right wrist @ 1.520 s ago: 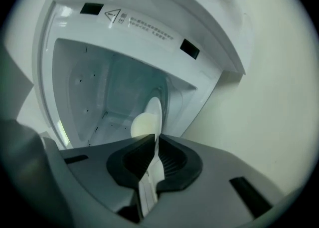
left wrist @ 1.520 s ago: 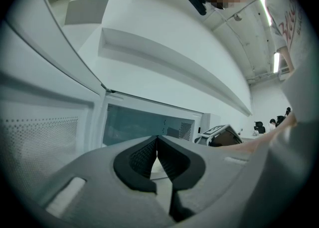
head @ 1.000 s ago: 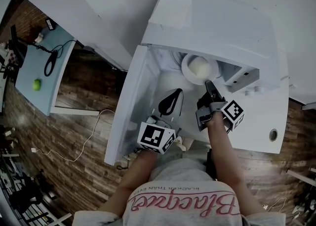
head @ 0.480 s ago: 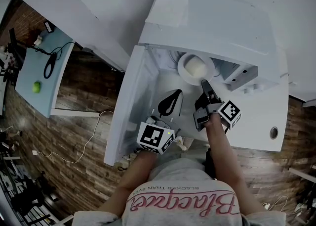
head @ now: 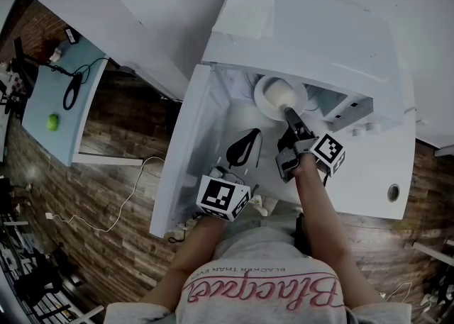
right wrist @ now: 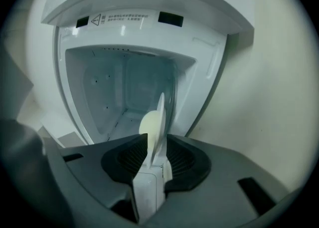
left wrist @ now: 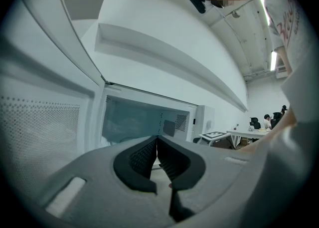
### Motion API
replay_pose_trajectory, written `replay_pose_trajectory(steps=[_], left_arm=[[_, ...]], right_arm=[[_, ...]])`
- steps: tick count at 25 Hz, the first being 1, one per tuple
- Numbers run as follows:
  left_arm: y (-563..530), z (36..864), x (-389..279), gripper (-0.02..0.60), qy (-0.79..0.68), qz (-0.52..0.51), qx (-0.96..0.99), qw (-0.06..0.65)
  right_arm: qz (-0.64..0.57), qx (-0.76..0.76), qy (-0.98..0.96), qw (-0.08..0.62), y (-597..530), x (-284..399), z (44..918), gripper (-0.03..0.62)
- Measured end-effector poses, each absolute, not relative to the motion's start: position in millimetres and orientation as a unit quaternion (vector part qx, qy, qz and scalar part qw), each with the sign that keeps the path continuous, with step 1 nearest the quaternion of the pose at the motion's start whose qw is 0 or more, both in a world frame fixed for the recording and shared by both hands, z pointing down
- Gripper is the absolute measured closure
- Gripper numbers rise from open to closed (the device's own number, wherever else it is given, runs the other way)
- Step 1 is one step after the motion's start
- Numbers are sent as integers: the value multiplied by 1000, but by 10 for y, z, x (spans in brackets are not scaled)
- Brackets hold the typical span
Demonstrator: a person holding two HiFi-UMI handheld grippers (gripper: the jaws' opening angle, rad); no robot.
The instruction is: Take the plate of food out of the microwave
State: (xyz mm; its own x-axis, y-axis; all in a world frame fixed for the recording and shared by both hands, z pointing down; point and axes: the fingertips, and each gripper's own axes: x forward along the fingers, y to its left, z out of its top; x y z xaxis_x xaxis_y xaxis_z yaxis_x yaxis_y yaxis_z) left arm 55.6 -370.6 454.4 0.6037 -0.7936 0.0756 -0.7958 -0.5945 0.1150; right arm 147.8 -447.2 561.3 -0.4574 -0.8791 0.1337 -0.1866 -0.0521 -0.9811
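Note:
The white microwave (head: 305,32) stands open, its door (head: 188,152) swung out to the left. Inside sits a white plate (head: 268,99) carrying a pale round piece of food (head: 285,93). My right gripper (head: 289,113) reaches into the opening; its jaws have just been opening and now stand apart around the plate's near rim. In the right gripper view the plate (right wrist: 161,110) shows edge-on between the pads, with the food (right wrist: 149,124) on its left side. My left gripper (head: 250,137) hangs shut and empty in front of the cavity (left wrist: 134,119).
The open door (left wrist: 45,122) stands close on the left of my left gripper. The microwave sits on a white counter (head: 376,174) with a round hole (head: 392,193). A light blue table (head: 60,106) with a black cable and a green object (head: 52,122) stands far left on the wood floor.
The right gripper has slid deeper toward the plate, and its jaws, shut a second ago, have spread around the rim. The left gripper has stayed still.

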Motion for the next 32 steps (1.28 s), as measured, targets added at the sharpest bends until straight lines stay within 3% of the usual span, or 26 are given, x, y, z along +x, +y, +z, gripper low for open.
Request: replay_pose_trajectory(steps=[3,9,32], left_arm=[[-3708,4538,546,575,-446,7,892,69],[-3689,4550,500,575,-449,7,891,70],[-3363,4481,507,575,-423,-3,904,65]], right_arm=[[-580,-441,625,281,-4508,1451,5620,523],[-586,-456,608,281,-4478,1476,5713,572],[-598,-464,572,317,-4073,1504,5638,576]])
